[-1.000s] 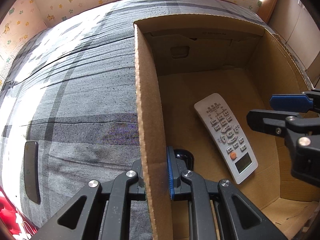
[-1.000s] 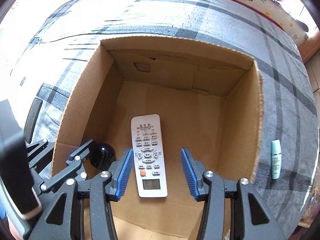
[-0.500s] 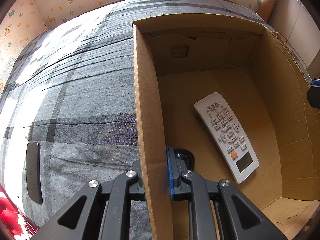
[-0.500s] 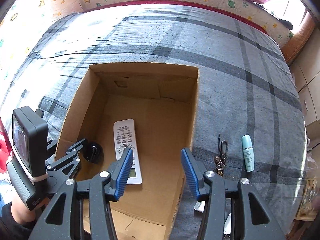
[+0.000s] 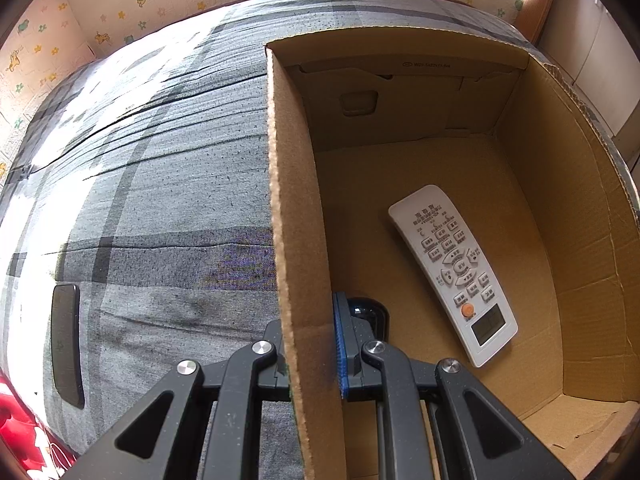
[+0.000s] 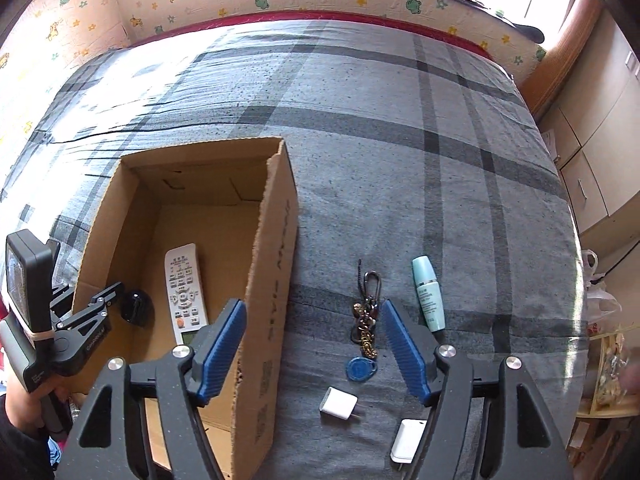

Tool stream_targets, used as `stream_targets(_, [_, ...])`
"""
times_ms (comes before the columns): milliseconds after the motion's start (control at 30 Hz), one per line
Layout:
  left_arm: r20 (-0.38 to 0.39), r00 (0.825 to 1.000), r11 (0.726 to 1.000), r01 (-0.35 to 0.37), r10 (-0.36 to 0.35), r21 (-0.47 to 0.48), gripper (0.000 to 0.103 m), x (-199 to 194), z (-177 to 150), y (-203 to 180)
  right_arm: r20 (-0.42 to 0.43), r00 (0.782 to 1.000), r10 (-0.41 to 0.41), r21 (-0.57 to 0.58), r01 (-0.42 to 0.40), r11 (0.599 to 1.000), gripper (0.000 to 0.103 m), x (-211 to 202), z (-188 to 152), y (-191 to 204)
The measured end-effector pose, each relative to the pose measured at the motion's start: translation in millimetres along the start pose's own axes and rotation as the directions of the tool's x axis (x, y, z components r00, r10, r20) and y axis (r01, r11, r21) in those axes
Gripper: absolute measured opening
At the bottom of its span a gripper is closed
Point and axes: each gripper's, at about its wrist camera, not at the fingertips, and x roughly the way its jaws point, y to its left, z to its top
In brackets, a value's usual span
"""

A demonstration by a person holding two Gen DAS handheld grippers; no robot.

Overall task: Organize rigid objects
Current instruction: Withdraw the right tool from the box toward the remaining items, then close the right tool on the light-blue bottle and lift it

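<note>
An open cardboard box (image 5: 296,240) stands on a grey plaid bed. Inside it lie a white remote (image 5: 452,272) and a black rounded object (image 5: 370,312). My left gripper (image 5: 312,344) is shut on the box's left wall, one finger inside and one outside. My right gripper (image 6: 312,312) hangs over the box's right wall (image 6: 276,248) and the bed beside it; its jaws are opening and hold nothing. Below it on the bed lie a keychain (image 6: 366,316) with a blue fob (image 6: 361,369), a teal tube (image 6: 428,294) and a white charger plug (image 6: 338,403).
A second white item (image 6: 407,440) lies partly under the right finger. A dark phone (image 5: 66,344) rests on the bed left of the box. A person's hand (image 6: 24,400) holds the left gripper's handle. Cabinets stand along the bed's right side.
My right gripper has risen out of the box and moved right, past its right wall, and its jaws have spread wider. It has left the left wrist view. The left gripper has not moved.
</note>
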Motion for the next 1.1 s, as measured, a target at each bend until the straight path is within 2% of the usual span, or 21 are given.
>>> stream_targets(100, [-0.002,1.0,1.0,0.001,-0.001,-0.002,0.015,0.4,0.2,0.7,0.002,1.0,-0.016,0.03,0.016,0.999,0.091,4.8,-3.0,-15.5])
stream_targets(267, [-0.002,1.0,1.0,-0.003,0.003,0.0,0.015,0.4,0.5,1.0,-0.009,0.999,-0.035,0.079,0.035,0.996,0.1,16.8,-6.0,-40.1])
stream_targets(767, [-0.001,1.0,1.0,0.0,0.0,-0.001,0.015,1.7,-0.6,1.8,-0.067,0.993,-0.096,0.184,0.107,0.977,0.1,87.9,-7.5,-102.5])
stream_targets(1100, [-0.003,1.0,1.0,-0.004,0.004,0.0,0.015,1.9,0.5,0.3,-0.116,0.989,-0.09,0.222,0.114,0.968,0.1,133.2,-9.0,-123.8])
